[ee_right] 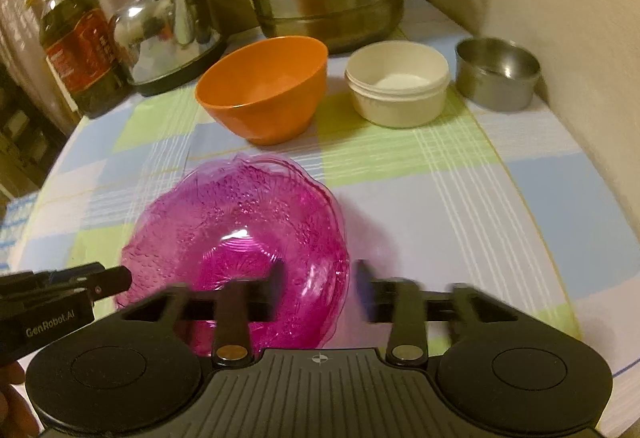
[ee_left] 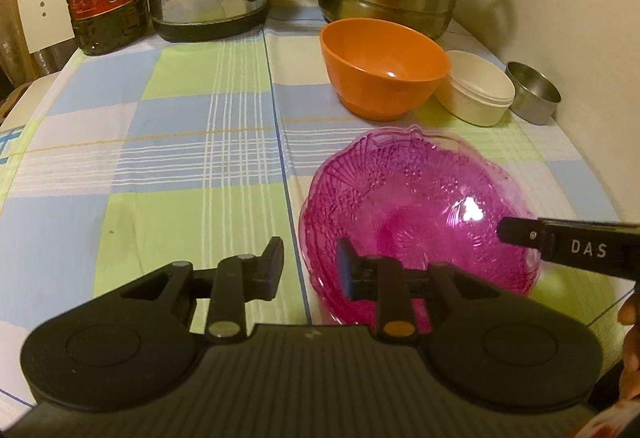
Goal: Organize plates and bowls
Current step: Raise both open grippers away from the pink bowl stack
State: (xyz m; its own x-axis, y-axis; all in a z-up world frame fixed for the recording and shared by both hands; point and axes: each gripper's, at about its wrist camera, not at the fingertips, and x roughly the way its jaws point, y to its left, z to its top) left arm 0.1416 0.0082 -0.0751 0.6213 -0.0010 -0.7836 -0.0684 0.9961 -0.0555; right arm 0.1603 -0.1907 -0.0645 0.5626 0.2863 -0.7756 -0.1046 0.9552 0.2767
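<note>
- Left hand-held gripper (ee_left: 306, 264): its jaws are spread, one finger on each side of the near-left rim of the pink glass bowl (ee_left: 420, 210); the pads do not press on it.
- Right hand-held gripper (ee_right: 320, 284): jaws spread and blurred, straddling the bowl's right rim; nothing is pinched.
- The pink bowl stands upright on the table (ee_left: 180, 158), mouth up; it is round, so it has no long axis.
- At 12 o'clock from it stands the orange bowl (ee_right: 264, 86); the white bowl (ee_right: 396, 84) at 1 o'clock; the steel cup (ee_right: 498, 72) further right.
- Step, I judge: the pink bowl is just set down; next, one hand-held gripper must pinch another bowl's rim for stacking.
</note>
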